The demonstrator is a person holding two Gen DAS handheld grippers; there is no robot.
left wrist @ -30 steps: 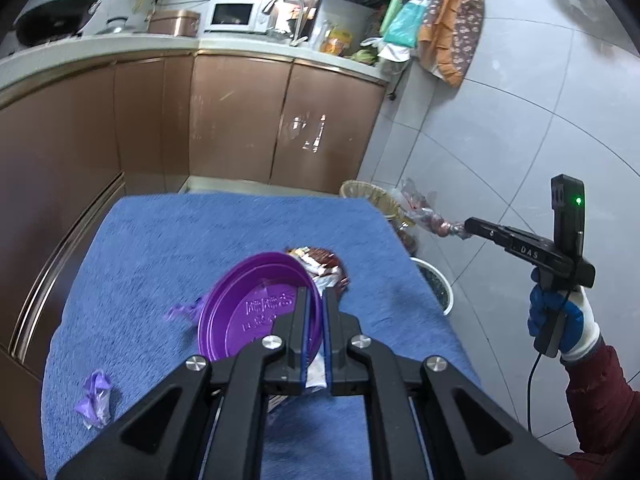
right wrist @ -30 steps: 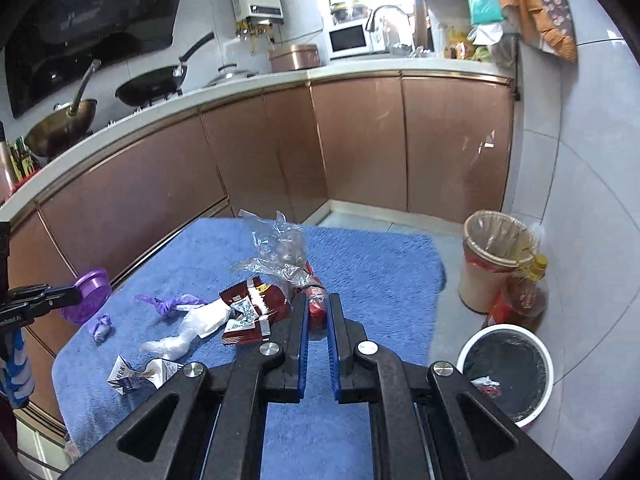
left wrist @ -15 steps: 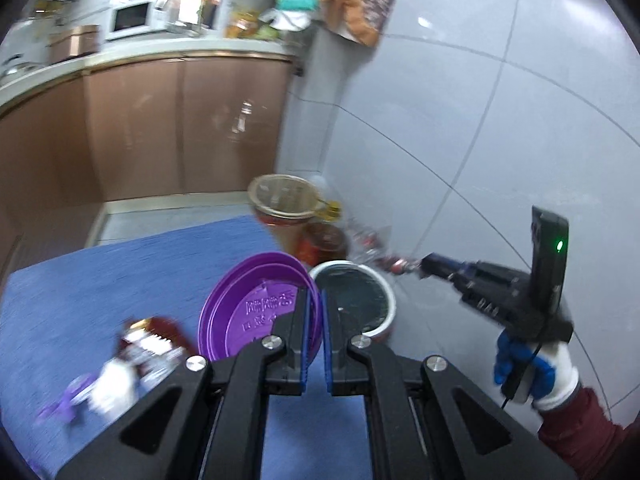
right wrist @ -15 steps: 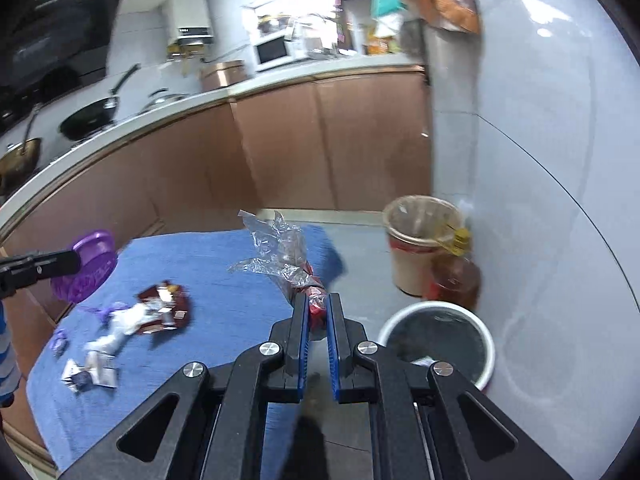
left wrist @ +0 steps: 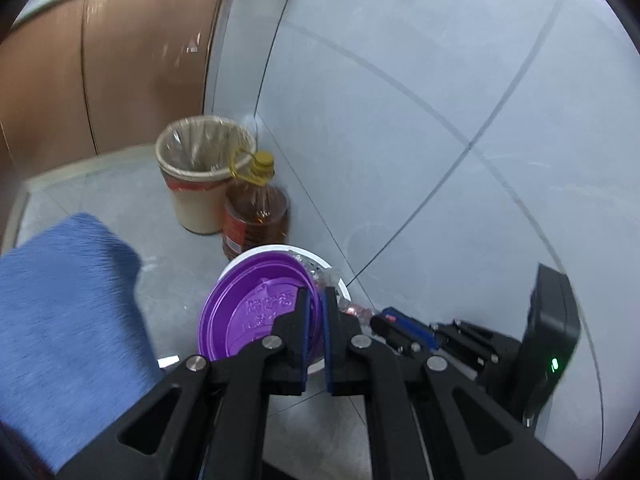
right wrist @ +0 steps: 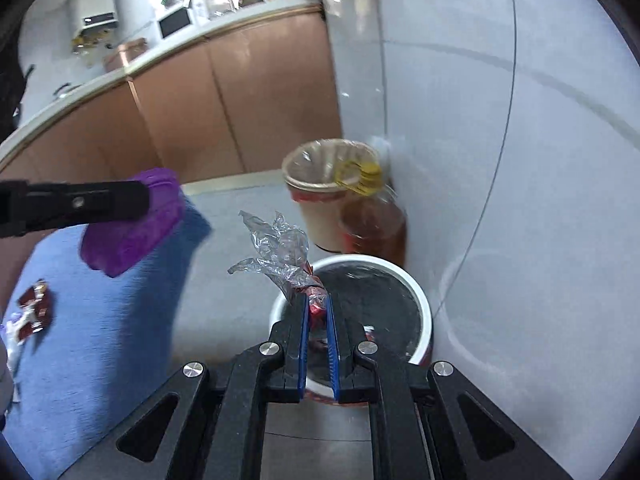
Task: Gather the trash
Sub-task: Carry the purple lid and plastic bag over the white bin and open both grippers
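Note:
My left gripper [left wrist: 314, 294] is shut on the rim of a purple plastic lid [left wrist: 248, 312] and holds it above the white-rimmed trash bin [left wrist: 334, 270] on the floor. My right gripper [right wrist: 317, 300] is shut on a crumpled clear wrapper with a red end [right wrist: 280, 254] and holds it over the same bin [right wrist: 416, 300], which has a black liner. The right gripper also shows in the left wrist view [left wrist: 390, 316], close beside the lid. The left gripper [right wrist: 136, 200] with the lid [right wrist: 132, 228] shows at the left of the right wrist view.
A beige lined bin [left wrist: 200, 184] and an amber oil bottle [left wrist: 256, 216] stand against the tiled wall behind the white bin. The blue-covered table [right wrist: 92, 340] is at the left, with a red wrapper [right wrist: 36, 308] on it. Brown cabinets line the back.
Both grippers have swung right, off the blue table and over to the white bin by the wall, each still holding its item. The table litter has slid out to the left.

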